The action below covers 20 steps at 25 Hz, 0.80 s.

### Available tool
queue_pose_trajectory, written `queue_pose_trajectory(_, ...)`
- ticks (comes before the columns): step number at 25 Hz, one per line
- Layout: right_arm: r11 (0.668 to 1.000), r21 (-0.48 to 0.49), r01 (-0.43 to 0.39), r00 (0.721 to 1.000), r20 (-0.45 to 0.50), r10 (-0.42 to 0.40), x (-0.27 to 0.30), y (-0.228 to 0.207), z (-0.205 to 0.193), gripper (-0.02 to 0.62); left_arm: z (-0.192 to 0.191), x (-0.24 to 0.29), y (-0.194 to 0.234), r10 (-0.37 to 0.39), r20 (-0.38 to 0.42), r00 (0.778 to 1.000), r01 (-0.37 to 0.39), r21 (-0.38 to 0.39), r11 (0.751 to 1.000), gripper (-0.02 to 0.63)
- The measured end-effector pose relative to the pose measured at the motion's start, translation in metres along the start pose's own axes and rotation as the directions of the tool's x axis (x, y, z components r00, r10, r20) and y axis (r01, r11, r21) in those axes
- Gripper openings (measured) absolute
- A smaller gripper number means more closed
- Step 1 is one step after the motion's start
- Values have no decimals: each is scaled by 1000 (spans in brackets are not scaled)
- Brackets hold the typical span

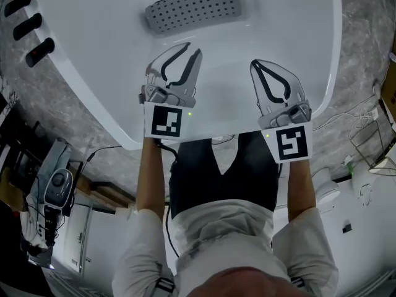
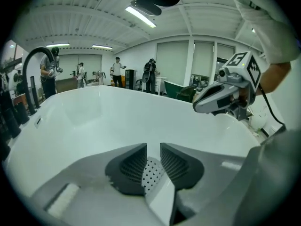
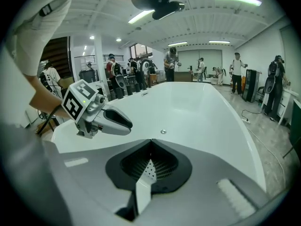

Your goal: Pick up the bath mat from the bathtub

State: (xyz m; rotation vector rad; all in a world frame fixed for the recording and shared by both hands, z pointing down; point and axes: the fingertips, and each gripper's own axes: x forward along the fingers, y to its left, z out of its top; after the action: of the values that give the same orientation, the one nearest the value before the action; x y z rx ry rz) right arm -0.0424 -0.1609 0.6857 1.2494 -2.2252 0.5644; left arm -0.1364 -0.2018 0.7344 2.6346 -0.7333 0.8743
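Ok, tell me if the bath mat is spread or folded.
Spread: the bath mat lies flat on the bathtub floor, its whole perforated face showing.

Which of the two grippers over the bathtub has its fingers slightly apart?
The left gripper: a narrow gap shows between its fingers, while on the right gripper the fingertips meet.

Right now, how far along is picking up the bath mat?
Nothing done yet: the bath mat lies on the bathtub floor, untouched. In hand: left gripper, jaws slightly apart, and right gripper, jaws together, hover short of it. Remaining: reach, grip, lift.
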Motion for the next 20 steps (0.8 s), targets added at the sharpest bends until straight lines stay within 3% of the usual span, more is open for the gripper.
queue_pose_trajectory(8, 999, 16, -31, 999, -31, 31, 20, 4, -16, 3, -33, 30, 2, -76, -75, 994, 83, 91, 992, 140)
queue_pose_trajectory(20, 997, -6, -83, 995, -58, 82, 50, 8, -44, 3, -98, 76, 18, -118, -196, 974, 156, 192, 969, 275)
